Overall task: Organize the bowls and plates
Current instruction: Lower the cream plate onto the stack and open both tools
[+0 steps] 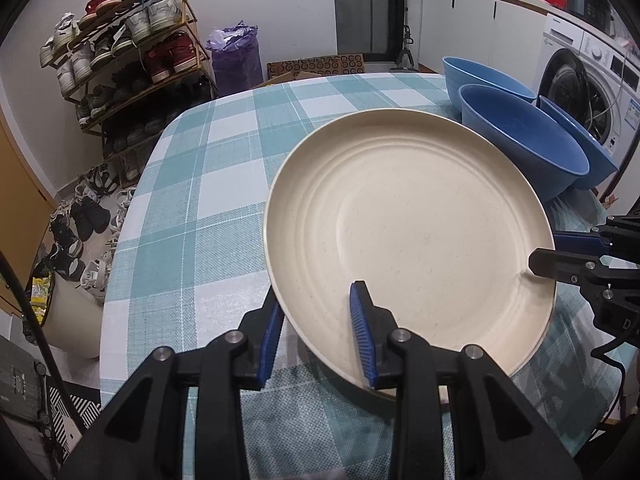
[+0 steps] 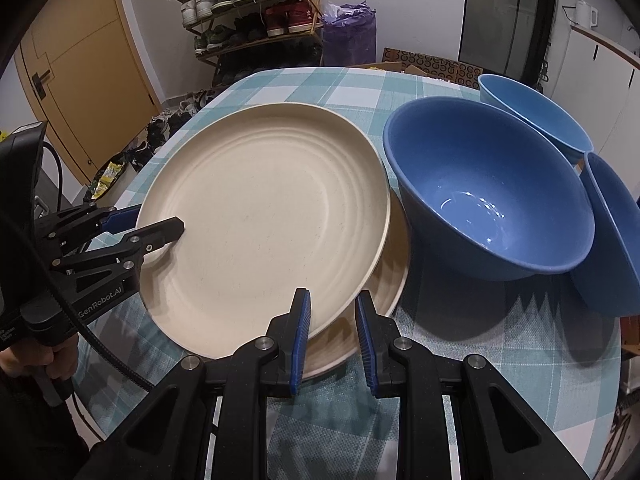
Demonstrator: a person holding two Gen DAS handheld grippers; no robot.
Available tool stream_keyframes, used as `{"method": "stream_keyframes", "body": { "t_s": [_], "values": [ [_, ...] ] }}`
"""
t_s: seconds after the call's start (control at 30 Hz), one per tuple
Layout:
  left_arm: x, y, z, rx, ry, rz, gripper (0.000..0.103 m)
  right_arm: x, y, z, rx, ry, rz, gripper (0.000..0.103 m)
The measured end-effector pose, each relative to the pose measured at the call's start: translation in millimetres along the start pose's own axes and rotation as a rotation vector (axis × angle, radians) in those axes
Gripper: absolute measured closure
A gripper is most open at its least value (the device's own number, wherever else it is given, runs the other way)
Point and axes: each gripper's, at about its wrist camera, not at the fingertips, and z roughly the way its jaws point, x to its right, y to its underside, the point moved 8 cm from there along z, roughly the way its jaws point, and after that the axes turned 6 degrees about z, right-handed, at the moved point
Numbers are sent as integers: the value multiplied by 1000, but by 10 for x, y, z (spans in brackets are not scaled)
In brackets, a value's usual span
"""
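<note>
The left claw (image 1: 320,332) grips the near rim of the upper cream plate (image 1: 408,236), tilted over the lower plate (image 2: 384,312) on the checked surface (image 1: 192,184). The right claw (image 2: 332,336) pinches that lower plate's rim, steadying it. Lowering the upper plate slowly and centring it should seat it squarely, clear of the blue bowls (image 2: 488,188) just beside.

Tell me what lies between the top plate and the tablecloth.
A second cream plate lies under the top plate, on the tablecloth; the right wrist view shows its rim.
</note>
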Motion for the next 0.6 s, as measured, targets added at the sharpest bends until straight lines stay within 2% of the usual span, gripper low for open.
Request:
{"method": "stream_keyframes", "body": {
  "t_s": [0.6],
  "values": [
    [117,21,27,-11,-7,41,69,45,74,-19,-15,64,-16,80]
  ]
}}
